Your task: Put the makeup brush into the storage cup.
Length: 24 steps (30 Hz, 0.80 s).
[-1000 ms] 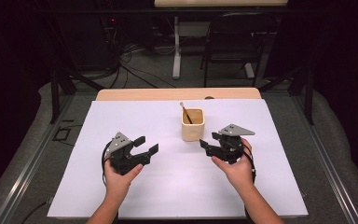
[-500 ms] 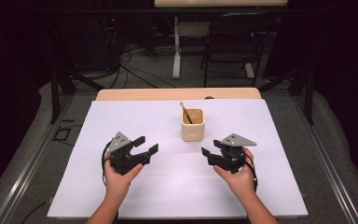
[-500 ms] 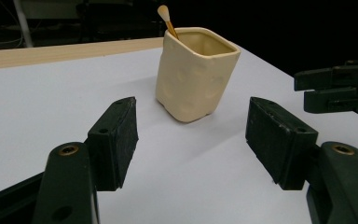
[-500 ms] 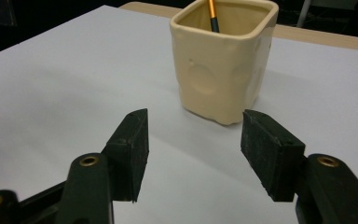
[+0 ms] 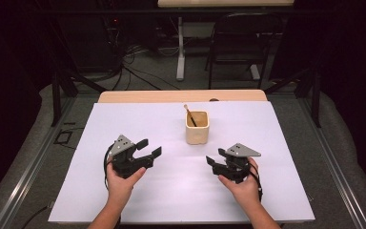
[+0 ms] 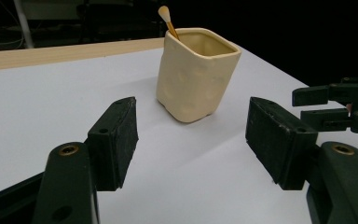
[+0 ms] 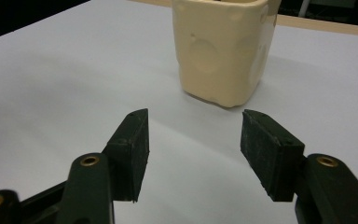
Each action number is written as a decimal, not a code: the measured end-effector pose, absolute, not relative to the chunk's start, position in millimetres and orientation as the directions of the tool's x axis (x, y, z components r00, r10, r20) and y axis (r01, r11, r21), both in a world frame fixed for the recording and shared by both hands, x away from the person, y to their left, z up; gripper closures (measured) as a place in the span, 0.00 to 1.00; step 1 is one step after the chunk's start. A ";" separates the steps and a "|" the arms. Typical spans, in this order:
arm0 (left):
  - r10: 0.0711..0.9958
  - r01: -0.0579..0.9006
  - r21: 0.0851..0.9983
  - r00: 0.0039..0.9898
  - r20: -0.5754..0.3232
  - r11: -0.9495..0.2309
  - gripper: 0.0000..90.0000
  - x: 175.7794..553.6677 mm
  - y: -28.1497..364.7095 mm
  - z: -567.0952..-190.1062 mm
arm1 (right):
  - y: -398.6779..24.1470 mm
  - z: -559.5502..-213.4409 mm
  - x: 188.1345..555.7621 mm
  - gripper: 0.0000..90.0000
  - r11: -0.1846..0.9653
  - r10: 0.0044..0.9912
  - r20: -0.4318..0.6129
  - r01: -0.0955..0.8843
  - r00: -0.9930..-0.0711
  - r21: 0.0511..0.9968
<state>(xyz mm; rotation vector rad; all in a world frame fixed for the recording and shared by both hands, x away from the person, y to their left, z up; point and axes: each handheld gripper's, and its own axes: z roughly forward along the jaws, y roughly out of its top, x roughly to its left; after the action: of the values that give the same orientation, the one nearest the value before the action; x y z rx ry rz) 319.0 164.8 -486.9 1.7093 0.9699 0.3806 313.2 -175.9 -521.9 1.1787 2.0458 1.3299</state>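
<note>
A cream square cup (image 5: 197, 128) stands upright on the white table top, slightly beyond the middle, with a thin wooden stick (image 5: 189, 114) leaning out of it to the far left. My left gripper (image 5: 149, 147) rests in a hand to the cup's near left, open and empty, aimed at the cup. In the left gripper view the cup (image 6: 196, 74) and stick (image 6: 168, 21) sit ahead of the wide-apart jaws. My right gripper (image 5: 215, 157) is held to the cup's near right, open with nothing in it. The right gripper view has the cup (image 7: 223, 51) just beyond the spread jaws.
A white sheet (image 5: 276, 143) covers the table, with a strip of bare wood (image 5: 138, 97) along its far edge. Beyond the table are a black chair (image 5: 240, 43), a desk leg (image 5: 180, 52) and cables on the dark floor.
My right gripper has drawn back toward the near edge of the table, away from the cup. The left gripper and the cup have stayed put.
</note>
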 end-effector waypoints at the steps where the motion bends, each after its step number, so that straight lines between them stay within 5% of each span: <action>1: 0.758 0.414 0.906 0.618 -0.209 -0.088 0.38 319.3 164.6 -487.4 | -175.7 -523.6 312.2 0.46 0.174 0.832 0.085 0.403 -0.549 0.899; 24: 0.752 0.419 0.903 0.625 -0.209 -0.097 0.38 318.5 160.4 -490.7 | -166.5 -540.7 308.2 0.48 0.226 0.813 0.064 0.415 -0.579 0.881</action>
<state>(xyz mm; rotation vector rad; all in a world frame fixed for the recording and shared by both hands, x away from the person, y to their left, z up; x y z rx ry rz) 318.5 160.4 -490.7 1.7241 0.9622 0.3701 308.2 -166.5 -540.7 1.1316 2.0945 1.3068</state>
